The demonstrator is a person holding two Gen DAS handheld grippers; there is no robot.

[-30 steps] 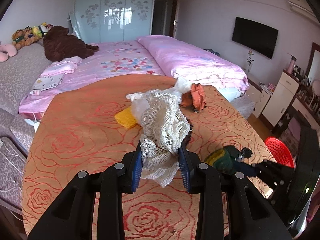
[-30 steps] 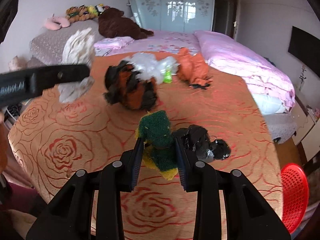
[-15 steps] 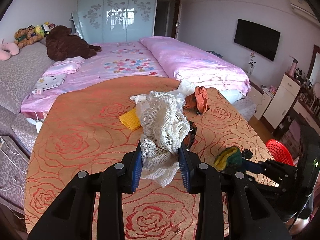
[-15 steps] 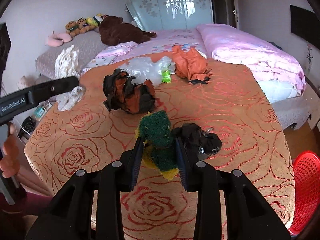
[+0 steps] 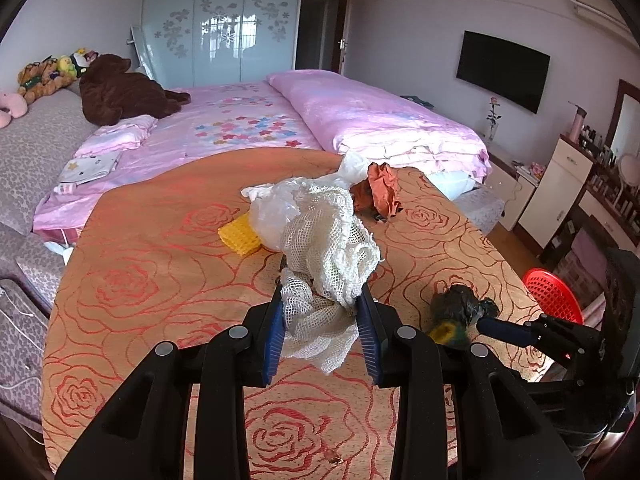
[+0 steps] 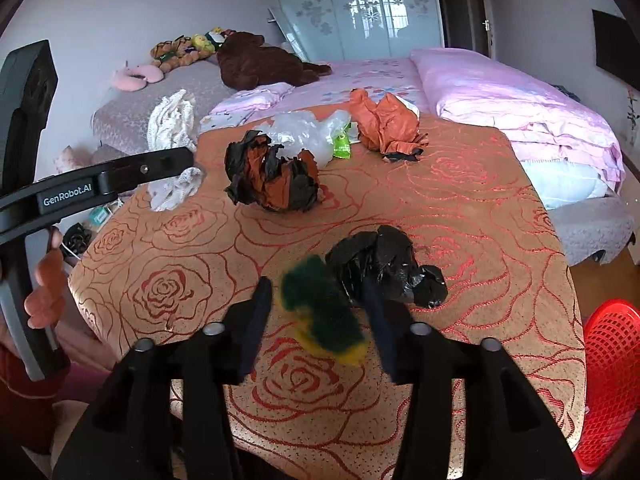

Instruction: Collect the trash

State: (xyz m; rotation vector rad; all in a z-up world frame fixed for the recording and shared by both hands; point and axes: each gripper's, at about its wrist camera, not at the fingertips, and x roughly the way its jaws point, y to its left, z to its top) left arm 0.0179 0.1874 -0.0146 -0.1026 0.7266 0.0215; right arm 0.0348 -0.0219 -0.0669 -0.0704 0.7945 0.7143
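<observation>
My left gripper (image 5: 322,332) is shut on a white mesh cloth (image 5: 328,256) and holds it above the orange rose-patterned table (image 5: 140,280). The cloth also shows in the right wrist view (image 6: 172,148). My right gripper (image 6: 320,316) has its jaws apart, and a green and yellow sponge (image 6: 324,312) is blurred between them, touching neither finger. A crumpled black bag (image 6: 384,264) lies just beyond it. The sponge and black bag show in the left wrist view (image 5: 460,312) at the right gripper's tips.
On the table lie a black and orange crumpled bag (image 6: 276,176), a clear plastic bag (image 6: 308,132), an orange bag (image 6: 384,124), a green wrapper (image 6: 342,146) and a yellow sponge (image 5: 240,236). A red basket (image 6: 612,380) stands on the floor at the right.
My right gripper has opened and the green sponge has come loose between its jaws. My left gripper still holds the mesh cloth and has shifted slightly.
</observation>
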